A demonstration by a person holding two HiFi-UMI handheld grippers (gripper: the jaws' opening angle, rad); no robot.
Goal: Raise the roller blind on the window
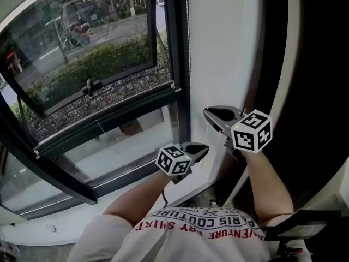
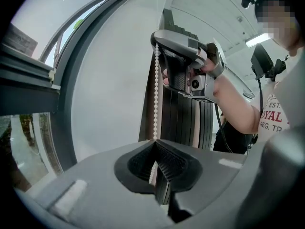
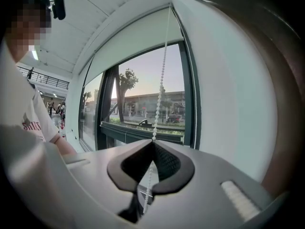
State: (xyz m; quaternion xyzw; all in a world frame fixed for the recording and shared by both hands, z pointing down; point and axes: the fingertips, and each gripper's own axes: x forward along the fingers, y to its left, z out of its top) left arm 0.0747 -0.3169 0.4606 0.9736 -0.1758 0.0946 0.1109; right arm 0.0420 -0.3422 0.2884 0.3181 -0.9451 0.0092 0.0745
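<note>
A white bead chain (image 2: 156, 89) hangs beside the window frame. In the left gripper view it runs straight down from the right gripper (image 2: 157, 36) into the left gripper (image 2: 155, 141), whose jaws are shut on it. The right gripper (image 3: 153, 141) is shut on the same chain (image 3: 162, 75) higher up, and the chain climbs from there to the top of the window. The pale roller blind (image 3: 138, 39) covers only the top part of the glass. In the head view the left gripper (image 1: 204, 146) sits below and left of the right gripper (image 1: 208, 112), both at the white wall strip.
A dark-framed window sash (image 1: 103, 86) stands tilted open at the left, with a street and shrubs beyond. A white wall strip (image 1: 218, 48) and a dark vertical panel (image 1: 316, 64) rise on the right. My torso in a printed shirt (image 1: 191, 228) fills the bottom.
</note>
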